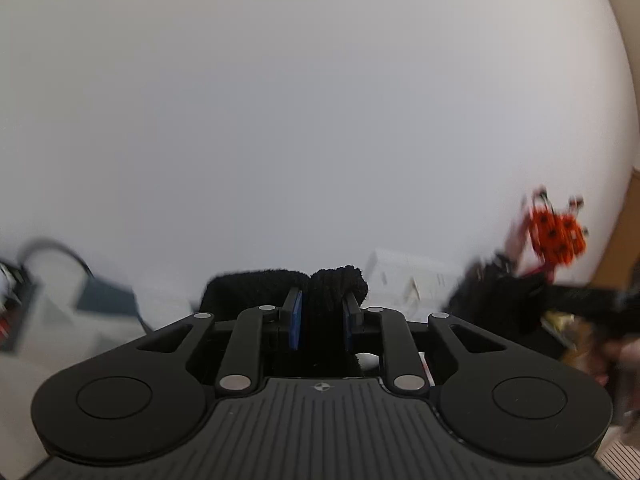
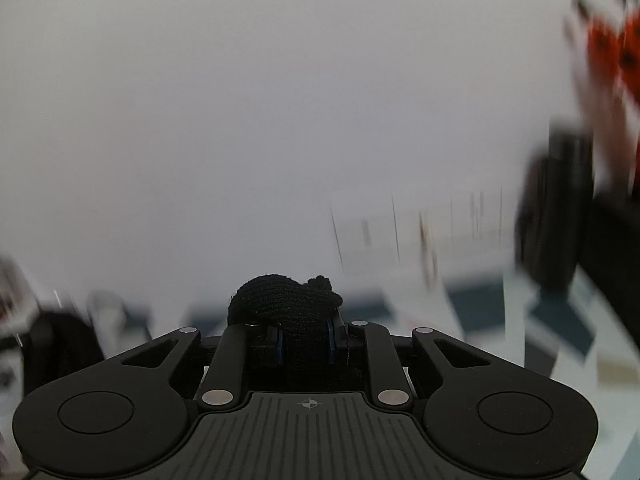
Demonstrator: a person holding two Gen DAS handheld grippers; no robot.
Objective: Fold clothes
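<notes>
Both tongs are pinching black knitted cloth, and both cameras look up toward a plain white wall. Left tongs (image 1: pixel 320 316) have their blue pads (image 1: pixel 295 320) pressed against a wad of the black knitted garment (image 1: pixel 332 280), which fills the gap between them and bulges out above the fingertips; a further fold of the same cloth spreads away to the left behind the left finger. Right tongs (image 2: pixel 306 338) clamp a rounded bunch of black knit (image 2: pixel 280 292) in the same way, the cloth mounding up over the tips, with only thin blue edges of the pads showing on either side of it. Whether the two bunches belong to one garment cannot be told from these views.

Around the left tongs the background is smeared by motion. An orange and black object (image 1: pixel 556 232) stands out at the right against the wall, with dark blurred shapes (image 1: pixel 520 292) below it. A white box-like shape (image 1: pixel 408 276) lies just behind the pinched cloth, and a dark teal patch (image 1: pixel 106 296) sits low at the left beside a curved dark cable (image 1: pixel 56 248).

From the right wrist, a tall dark blurred form (image 2: pixel 556 208) rises at the right edge, with a red-orange blur (image 2: pixel 616 52) above it. Streaked white and teal patches (image 2: pixel 480 300) lie low behind the tongs, too blurred to identify.
</notes>
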